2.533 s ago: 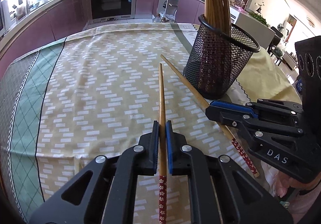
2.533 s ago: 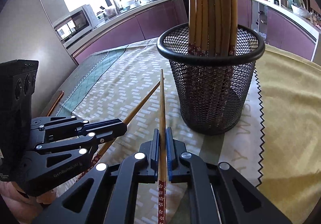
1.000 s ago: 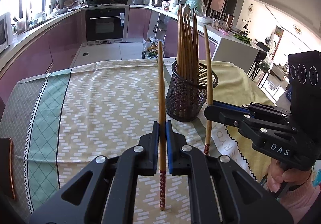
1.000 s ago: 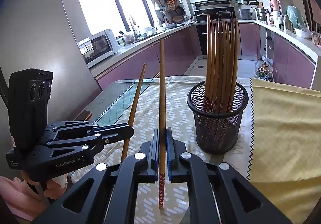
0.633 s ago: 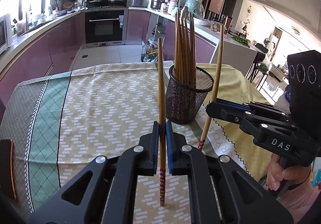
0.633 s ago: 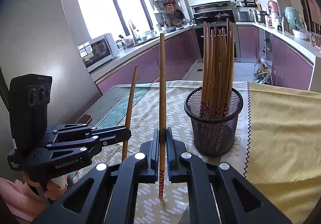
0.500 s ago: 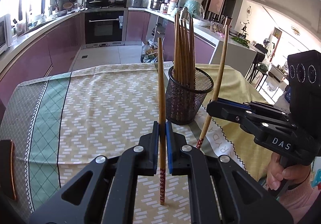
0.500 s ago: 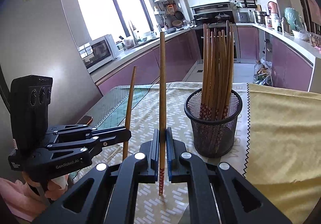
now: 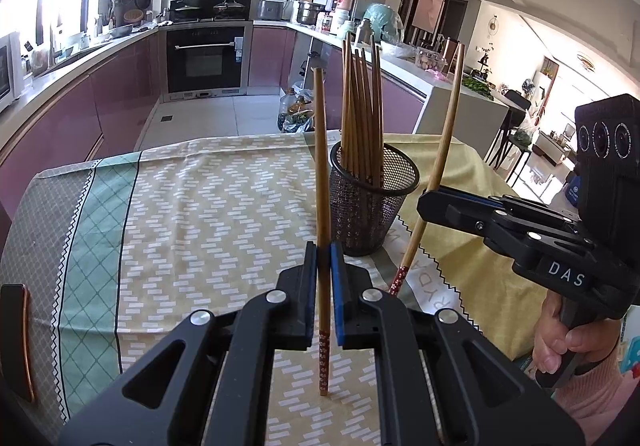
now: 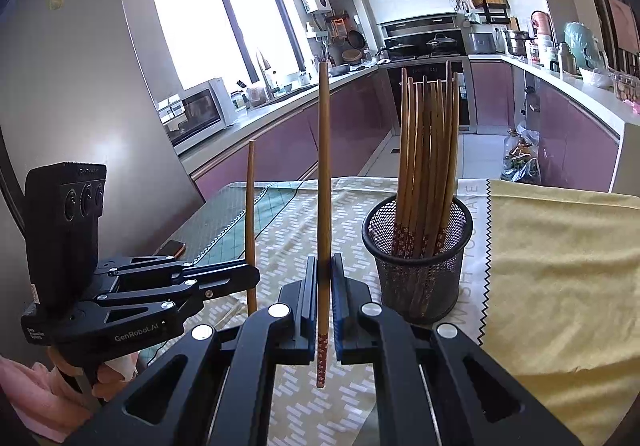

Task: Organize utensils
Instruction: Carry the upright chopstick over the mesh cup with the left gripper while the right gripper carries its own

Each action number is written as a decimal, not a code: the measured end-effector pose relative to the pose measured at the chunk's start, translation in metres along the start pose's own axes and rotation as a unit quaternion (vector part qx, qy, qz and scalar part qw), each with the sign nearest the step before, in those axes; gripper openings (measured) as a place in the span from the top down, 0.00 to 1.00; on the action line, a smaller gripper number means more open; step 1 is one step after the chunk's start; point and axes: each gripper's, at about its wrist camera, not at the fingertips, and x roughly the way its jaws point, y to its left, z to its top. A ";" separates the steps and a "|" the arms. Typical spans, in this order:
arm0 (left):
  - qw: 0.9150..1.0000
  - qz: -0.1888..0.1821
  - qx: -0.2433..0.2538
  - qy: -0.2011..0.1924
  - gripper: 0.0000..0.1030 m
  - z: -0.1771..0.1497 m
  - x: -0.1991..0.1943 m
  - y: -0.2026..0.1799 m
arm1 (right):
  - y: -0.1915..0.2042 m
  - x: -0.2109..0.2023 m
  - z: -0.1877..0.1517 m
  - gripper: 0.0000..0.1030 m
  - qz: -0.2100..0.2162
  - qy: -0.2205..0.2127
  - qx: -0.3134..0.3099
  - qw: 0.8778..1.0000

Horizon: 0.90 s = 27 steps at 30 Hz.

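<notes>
My left gripper is shut on a wooden chopstick with a red flowered handle end, held upright above the table. My right gripper is shut on a second such chopstick, also upright. Each gripper shows in the other's view: the right gripper with its tilted chopstick, and the left gripper with its chopstick. A black mesh holder full of several chopsticks stands ahead, between the two grippers and beyond their tips.
The table carries a patterned yellow and green cloth and a plain yellow cloth to the right of the holder. A dark phone-like object lies at the left table edge. Kitchen counters and an oven stand behind.
Both grippers have lifted their chopsticks off the cloth and drawn back from the holder, which now looks smaller and farther. The right gripper's chopstick leans more to the right in the left wrist view.
</notes>
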 end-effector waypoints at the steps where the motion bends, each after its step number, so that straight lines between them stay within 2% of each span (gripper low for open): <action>1: 1.000 -0.001 0.000 -0.001 0.93 0.000 0.000 0.000 | 0.000 -0.001 0.001 0.95 0.000 -0.001 0.000 1.000; 27: 1.000 -0.005 0.012 -0.012 0.93 0.009 -0.004 -0.007 | 0.000 -0.016 0.009 0.95 -0.006 -0.017 -0.005 1.000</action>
